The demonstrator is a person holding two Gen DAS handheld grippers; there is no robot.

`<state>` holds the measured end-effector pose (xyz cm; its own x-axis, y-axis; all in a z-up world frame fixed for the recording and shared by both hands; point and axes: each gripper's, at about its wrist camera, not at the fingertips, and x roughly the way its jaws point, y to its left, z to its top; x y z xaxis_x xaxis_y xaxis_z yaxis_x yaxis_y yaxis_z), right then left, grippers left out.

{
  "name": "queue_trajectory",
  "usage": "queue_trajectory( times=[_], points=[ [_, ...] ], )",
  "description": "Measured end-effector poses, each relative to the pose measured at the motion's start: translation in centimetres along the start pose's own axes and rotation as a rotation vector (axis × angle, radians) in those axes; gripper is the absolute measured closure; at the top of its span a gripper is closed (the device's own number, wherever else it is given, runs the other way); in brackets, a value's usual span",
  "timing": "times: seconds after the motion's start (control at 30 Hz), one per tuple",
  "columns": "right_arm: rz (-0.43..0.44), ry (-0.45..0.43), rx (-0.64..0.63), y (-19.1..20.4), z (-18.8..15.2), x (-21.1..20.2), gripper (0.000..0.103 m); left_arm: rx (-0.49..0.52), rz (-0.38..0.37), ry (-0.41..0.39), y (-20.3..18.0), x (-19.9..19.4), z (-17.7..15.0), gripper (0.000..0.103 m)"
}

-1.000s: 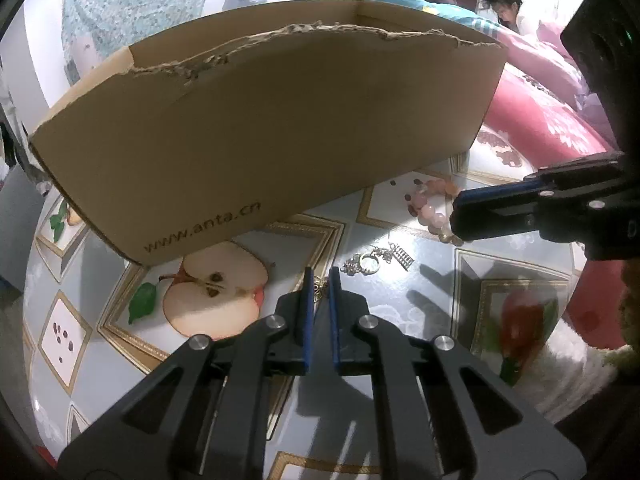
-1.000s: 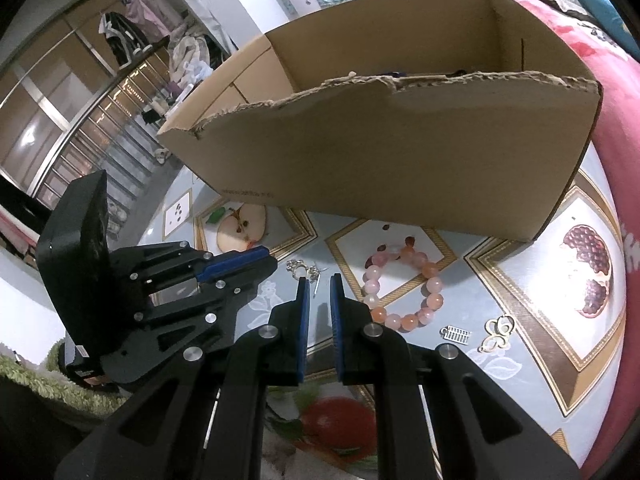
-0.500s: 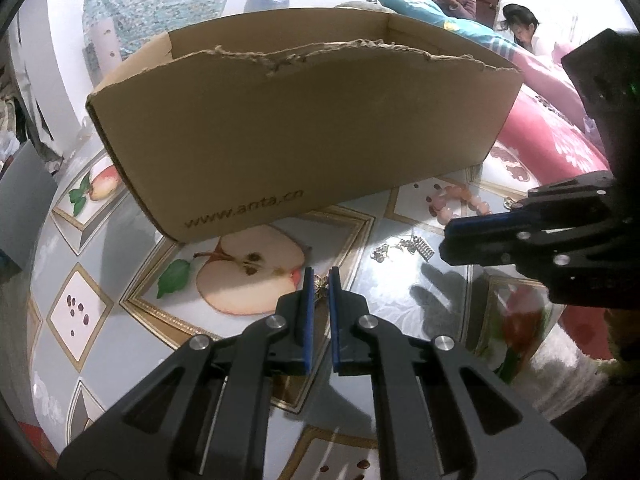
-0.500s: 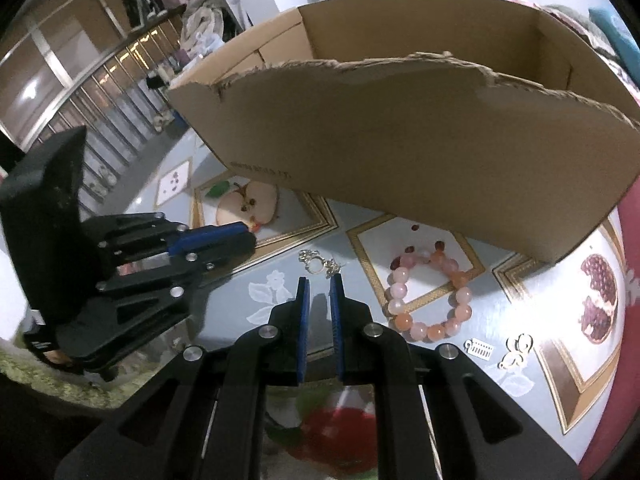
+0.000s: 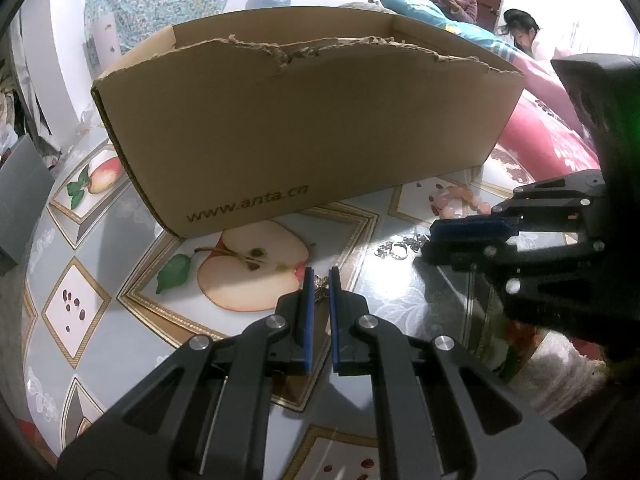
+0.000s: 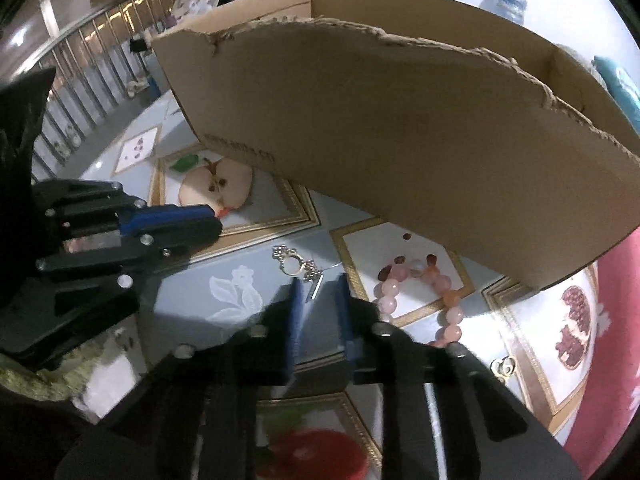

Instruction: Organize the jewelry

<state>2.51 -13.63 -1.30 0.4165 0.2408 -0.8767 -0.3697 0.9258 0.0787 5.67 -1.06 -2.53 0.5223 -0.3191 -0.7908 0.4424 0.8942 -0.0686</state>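
Two grippers are involved — the left gripper (image 5: 318,280) is clamped on a small charm, while the right gripper (image 6: 316,292), nearly closed and empty, is pointed at the silver ring cluster (image 6: 295,263) just ahead — its bar in line with the jaws.

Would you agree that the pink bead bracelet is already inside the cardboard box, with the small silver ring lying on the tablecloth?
Not quite: the right wrist view shows the pink bead bracelet lying on the tablecloth in front of the cardboard box, not inside. The small silver ring does lie on the cloth.
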Motion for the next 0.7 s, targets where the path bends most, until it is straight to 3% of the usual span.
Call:
queue_trajectory(
  times=[0.53,0.6,0.7],
  points=[
    [0.072,-0.054,0.067,-1.1,-0.4,-2.3,0.101,0.006,0.013,-0.02,-0.2,-1.1,0.1,0.097],
    [0.071,-0.046,0.075,-1.1,-0.3,-2.0,0.098,0.007,0.013,-0.023,-0.3,-1.3,0.0,0.097],
    [0.045,-0.04,0.043,-0.7,-0.1,-1.3,0.081,0.007,0.015,-0.026,-0.5,-1.4,-0.1,0.097]
  ],
)
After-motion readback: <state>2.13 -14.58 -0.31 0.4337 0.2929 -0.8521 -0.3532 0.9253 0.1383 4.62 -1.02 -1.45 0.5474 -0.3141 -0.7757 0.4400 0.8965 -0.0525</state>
